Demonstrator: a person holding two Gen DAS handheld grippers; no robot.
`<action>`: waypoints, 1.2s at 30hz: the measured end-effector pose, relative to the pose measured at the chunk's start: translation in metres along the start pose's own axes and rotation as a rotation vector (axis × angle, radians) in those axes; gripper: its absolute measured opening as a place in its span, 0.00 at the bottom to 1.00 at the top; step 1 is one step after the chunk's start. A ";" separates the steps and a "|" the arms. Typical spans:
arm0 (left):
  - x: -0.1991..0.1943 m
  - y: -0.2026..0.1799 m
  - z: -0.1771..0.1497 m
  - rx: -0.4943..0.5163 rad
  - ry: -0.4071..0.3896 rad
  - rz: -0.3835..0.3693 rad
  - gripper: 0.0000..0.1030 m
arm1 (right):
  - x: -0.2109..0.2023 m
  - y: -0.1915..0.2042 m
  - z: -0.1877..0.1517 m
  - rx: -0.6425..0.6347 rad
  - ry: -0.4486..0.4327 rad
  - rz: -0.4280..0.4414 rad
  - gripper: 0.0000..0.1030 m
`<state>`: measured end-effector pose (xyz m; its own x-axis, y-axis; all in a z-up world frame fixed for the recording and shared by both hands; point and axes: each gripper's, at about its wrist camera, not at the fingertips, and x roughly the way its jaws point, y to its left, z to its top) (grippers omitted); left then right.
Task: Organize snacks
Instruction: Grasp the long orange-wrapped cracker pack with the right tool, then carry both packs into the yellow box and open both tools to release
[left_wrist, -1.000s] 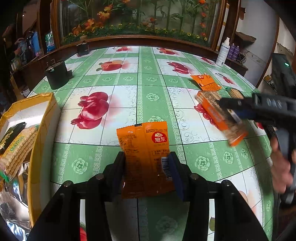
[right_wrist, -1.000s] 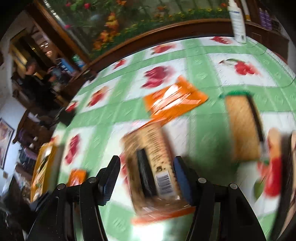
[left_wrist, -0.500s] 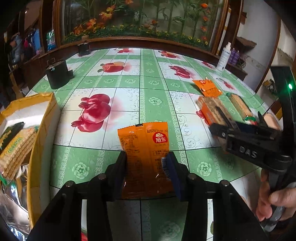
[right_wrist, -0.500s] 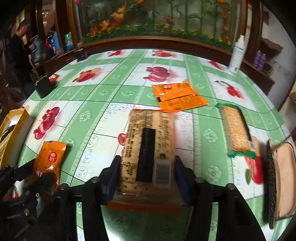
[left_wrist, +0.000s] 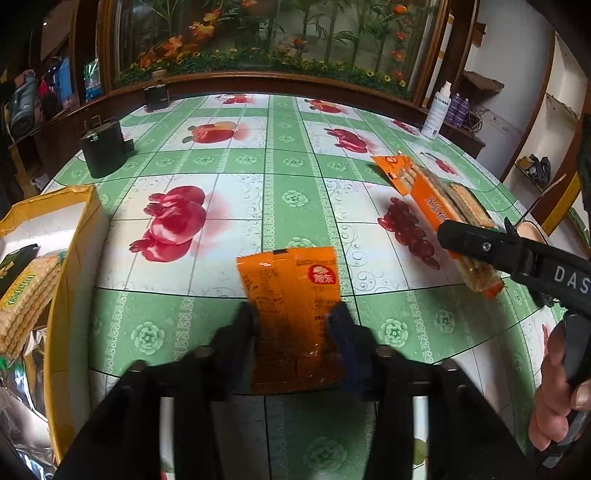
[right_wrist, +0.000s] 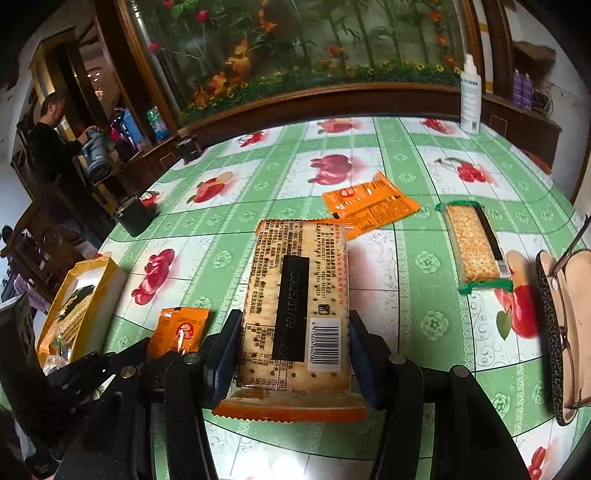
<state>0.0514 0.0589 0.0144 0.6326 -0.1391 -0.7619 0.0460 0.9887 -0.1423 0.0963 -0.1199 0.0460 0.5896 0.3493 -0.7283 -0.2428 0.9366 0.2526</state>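
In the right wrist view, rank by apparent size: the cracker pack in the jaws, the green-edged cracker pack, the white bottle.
1. Held cracker pack, though nearness inflates it.
2. Green-edged cracker pack.
3. White bottle, farthest away, so true size is unsure.

So on the table (right_wrist: 406, 177) there's a box (right_wrist: 79, 295) way over at the left edge with cracker packs in it. Just right of that lies a small snack packet (left_wrist: 291, 295), sitting between the left gripper's (left_wrist: 293, 325) fingers. Further right is a long cracker pack (right_wrist: 295, 306) between the right gripper's (right_wrist: 291, 350) fingers. Behind it lie two more small packets (right_wrist: 369, 205), another cracker pack (right_wrist: 474, 247) off to the right, and a glasses case (right_wrist: 561, 332) at the far right edge.
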 end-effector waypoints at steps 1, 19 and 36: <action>0.000 -0.002 0.000 0.005 0.000 0.008 0.64 | 0.002 -0.002 0.000 0.003 0.006 0.006 0.57; 0.011 -0.036 0.000 0.042 0.003 0.246 0.40 | -0.007 -0.016 -0.004 0.095 -0.005 0.059 0.57; -0.063 -0.029 -0.030 -0.110 -0.092 0.103 0.34 | -0.009 -0.028 -0.002 0.143 -0.017 0.081 0.57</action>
<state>-0.0130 0.0379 0.0478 0.6982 -0.0271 -0.7154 -0.1041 0.9848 -0.1390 0.0968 -0.1493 0.0442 0.5857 0.4233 -0.6913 -0.1788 0.8993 0.3992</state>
